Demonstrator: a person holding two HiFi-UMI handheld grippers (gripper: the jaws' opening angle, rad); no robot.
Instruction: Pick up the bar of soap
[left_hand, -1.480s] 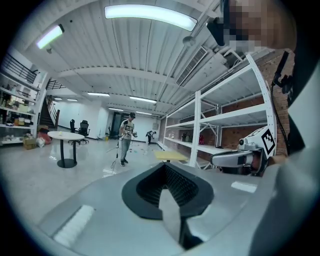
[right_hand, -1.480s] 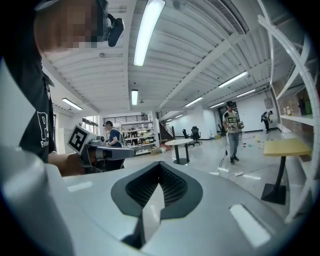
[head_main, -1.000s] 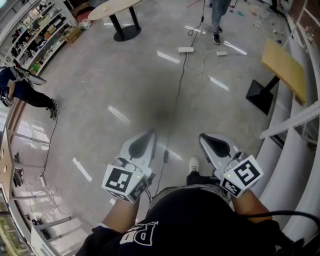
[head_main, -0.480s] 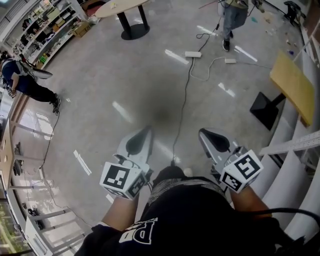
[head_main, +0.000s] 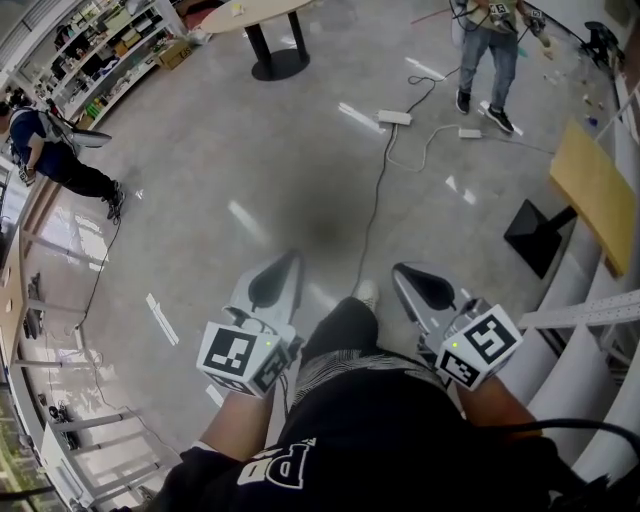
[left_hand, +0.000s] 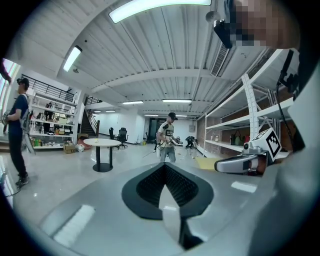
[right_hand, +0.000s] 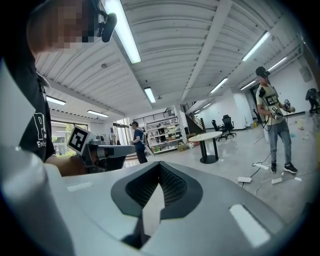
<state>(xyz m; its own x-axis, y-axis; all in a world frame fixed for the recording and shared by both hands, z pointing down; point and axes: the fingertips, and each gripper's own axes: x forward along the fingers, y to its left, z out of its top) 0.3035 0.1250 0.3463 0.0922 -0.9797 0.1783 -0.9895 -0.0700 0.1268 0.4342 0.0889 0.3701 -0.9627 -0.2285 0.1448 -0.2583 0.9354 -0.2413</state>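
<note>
No bar of soap shows in any view. In the head view both grippers are held out at waist height over a grey polished floor (head_main: 250, 170). My left gripper (head_main: 283, 262) has its jaws together with nothing between them, and my right gripper (head_main: 405, 272) is the same. The left gripper view looks along its shut jaws (left_hand: 166, 167) into a large hall, with the right gripper (left_hand: 242, 162) at its right. In the right gripper view the shut jaws (right_hand: 160, 169) point across the hall, and the left gripper (right_hand: 107, 150) sits at the left.
A power strip (head_main: 394, 117) and its cables lie on the floor ahead. A person (head_main: 490, 40) stands beyond them, another (head_main: 45, 150) at the far left. A round table (head_main: 262, 15) stands far ahead, a wooden-topped stand (head_main: 590, 190) and white shelving (head_main: 600, 310) at the right.
The camera has moved forward across the floor, bringing the power strip and standing person closer. A knee has swung forward between the grippers. Both grippers keep their pose and stay shut.
</note>
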